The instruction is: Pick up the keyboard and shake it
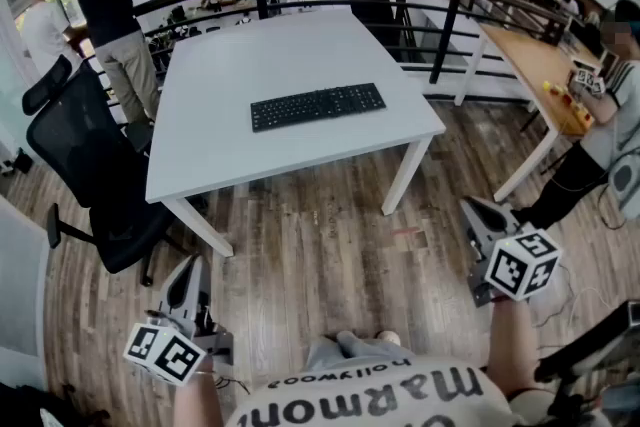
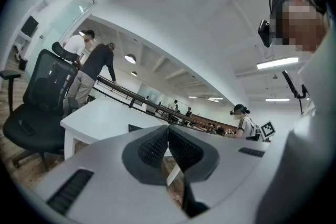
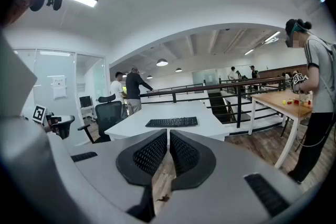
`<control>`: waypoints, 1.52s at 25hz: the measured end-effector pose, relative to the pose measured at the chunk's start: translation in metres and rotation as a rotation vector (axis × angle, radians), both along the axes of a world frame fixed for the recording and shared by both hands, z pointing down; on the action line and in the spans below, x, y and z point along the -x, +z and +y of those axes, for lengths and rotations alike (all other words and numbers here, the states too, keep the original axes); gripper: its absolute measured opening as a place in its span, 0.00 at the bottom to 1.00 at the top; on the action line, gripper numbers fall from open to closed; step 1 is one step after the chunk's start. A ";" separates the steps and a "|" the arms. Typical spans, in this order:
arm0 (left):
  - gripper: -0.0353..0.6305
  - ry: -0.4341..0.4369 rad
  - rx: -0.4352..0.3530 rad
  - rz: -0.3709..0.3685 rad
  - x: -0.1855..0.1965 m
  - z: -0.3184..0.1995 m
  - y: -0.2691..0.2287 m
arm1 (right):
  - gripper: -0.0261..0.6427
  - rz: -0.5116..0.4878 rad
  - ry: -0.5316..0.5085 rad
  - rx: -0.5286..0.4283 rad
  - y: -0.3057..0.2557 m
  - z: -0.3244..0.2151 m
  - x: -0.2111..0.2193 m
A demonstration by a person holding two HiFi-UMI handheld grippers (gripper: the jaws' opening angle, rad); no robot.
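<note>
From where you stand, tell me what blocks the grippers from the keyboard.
Nothing visible. The keyboard lies alone on the white table; only open floor lies between it and the left gripper and right gripper. The chair stands aside, left.

Holding the left gripper (image 1: pixel 188 267) low and level off the left forearm (image 1: pixel 197 402), jaws pressed together on nothing; carrying the right gripper (image 1: pixel 476 211) off the right forearm (image 1: pixel 510 350), tipped slightly downward, likewise closed and empty, well apart from the other.
</note>
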State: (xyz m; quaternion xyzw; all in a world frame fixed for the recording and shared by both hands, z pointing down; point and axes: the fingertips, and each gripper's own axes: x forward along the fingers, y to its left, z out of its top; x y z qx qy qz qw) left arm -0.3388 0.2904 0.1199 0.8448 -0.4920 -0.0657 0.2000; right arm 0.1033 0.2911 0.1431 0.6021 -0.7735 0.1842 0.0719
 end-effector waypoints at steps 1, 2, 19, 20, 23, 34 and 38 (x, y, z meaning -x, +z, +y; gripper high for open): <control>0.06 0.002 -0.002 0.002 -0.001 0.000 -0.001 | 0.11 0.004 -0.003 0.001 0.000 0.000 0.001; 0.06 0.004 -0.003 0.003 -0.002 0.000 -0.002 | 0.11 0.008 -0.006 0.002 0.000 -0.001 0.001; 0.06 -0.016 0.041 0.000 -0.023 -0.048 0.013 | 0.11 0.036 -0.021 0.060 0.018 -0.058 -0.021; 0.06 -0.021 0.042 0.000 -0.027 -0.055 0.013 | 0.11 0.034 -0.025 0.066 0.021 -0.067 -0.025; 0.06 -0.036 0.043 -0.004 -0.041 -0.078 0.014 | 0.11 0.015 -0.051 0.064 0.026 -0.103 -0.035; 0.06 -0.089 0.049 -0.009 -0.101 -0.177 0.019 | 0.11 -0.014 -0.161 0.026 0.031 -0.237 -0.077; 0.06 -0.120 0.058 0.006 -0.113 -0.201 0.029 | 0.11 -0.008 -0.205 0.030 0.040 -0.274 -0.084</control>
